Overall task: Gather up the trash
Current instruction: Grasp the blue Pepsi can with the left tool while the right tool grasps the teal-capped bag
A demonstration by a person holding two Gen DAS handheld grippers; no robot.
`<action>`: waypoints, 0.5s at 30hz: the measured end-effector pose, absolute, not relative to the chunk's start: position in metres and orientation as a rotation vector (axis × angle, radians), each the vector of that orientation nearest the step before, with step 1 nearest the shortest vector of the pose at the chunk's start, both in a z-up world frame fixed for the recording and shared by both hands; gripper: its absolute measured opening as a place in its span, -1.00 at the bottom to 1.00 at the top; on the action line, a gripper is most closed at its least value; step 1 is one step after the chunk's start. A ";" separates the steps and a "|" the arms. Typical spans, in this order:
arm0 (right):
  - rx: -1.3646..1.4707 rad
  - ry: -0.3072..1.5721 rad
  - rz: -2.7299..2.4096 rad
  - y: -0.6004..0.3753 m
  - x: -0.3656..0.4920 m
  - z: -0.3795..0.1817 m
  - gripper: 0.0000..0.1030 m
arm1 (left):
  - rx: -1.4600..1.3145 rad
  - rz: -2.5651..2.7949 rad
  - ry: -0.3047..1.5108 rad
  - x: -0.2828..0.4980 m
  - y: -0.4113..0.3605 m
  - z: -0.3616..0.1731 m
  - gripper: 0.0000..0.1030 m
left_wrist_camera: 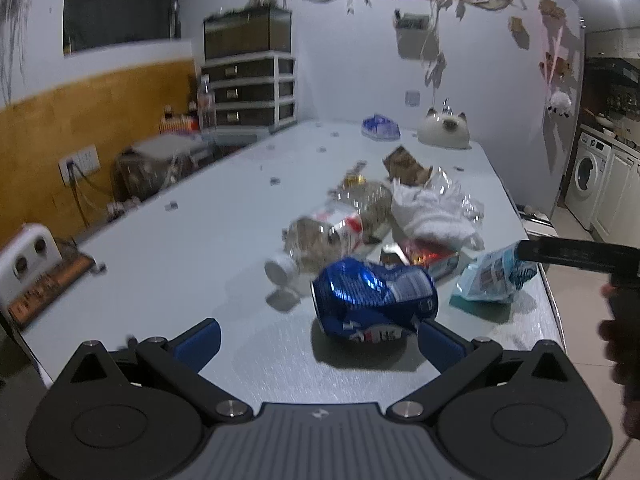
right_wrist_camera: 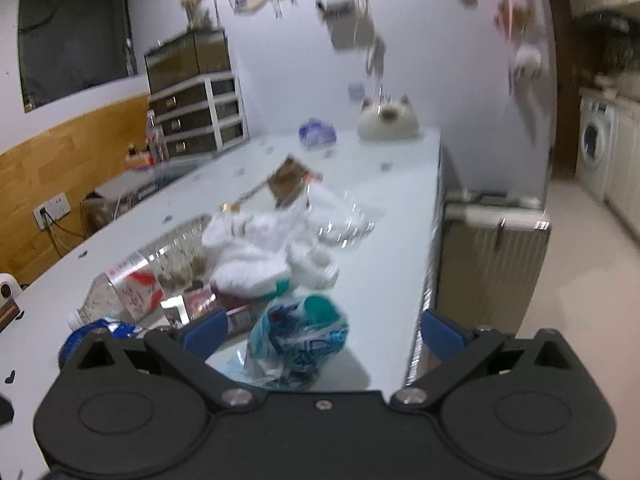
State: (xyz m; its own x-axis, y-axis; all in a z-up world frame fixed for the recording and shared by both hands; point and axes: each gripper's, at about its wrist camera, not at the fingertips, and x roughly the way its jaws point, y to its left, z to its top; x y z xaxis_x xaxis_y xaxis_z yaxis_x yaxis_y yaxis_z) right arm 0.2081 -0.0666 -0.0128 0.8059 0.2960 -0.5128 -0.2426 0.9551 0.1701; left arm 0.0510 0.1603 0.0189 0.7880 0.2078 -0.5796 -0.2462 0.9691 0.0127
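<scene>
Both of my hand-held grippers stood with fingers spread wide, gripping nothing. My left hand-held gripper (left_wrist_camera: 320,340) framed the crushed blue can (left_wrist_camera: 374,304) near the bench's (left_wrist_camera: 180,264) front edge. My right hand-held gripper (right_wrist_camera: 324,334) framed a crumpled teal wrapper (right_wrist_camera: 298,340) near the front right corner.

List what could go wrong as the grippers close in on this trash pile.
The dented blue can lies on its side nearer one pad of the open left gripper, so it may roll or skid away. The crinkly snack bag lies near the table edge; a nudge from the right gripper could push it off.
</scene>
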 end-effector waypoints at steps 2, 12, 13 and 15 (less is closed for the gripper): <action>0.108 0.585 0.278 -0.062 0.218 -0.020 1.00 | -0.122 0.227 0.642 0.056 0.165 0.012 1.00; 0.105 0.671 0.342 -0.049 0.242 -0.038 0.29 | -0.304 0.030 0.675 0.084 0.154 -0.018 1.00; 0.103 0.669 0.345 -0.049 0.242 -0.038 0.25 | -0.321 0.020 0.673 0.087 0.153 -0.020 1.00; 0.087 0.668 0.358 -0.047 0.242 -0.037 0.19 | -0.349 0.007 0.677 0.090 0.152 -0.024 1.00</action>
State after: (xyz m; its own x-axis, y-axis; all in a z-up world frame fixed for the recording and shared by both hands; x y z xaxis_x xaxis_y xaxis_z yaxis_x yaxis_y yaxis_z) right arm 0.2416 -0.0475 -0.0375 0.7267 0.3518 -0.5900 -0.2968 0.9354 0.1923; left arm 0.0905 0.1520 -0.0244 0.7815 -0.1061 -0.6149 -0.1194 0.9418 -0.3142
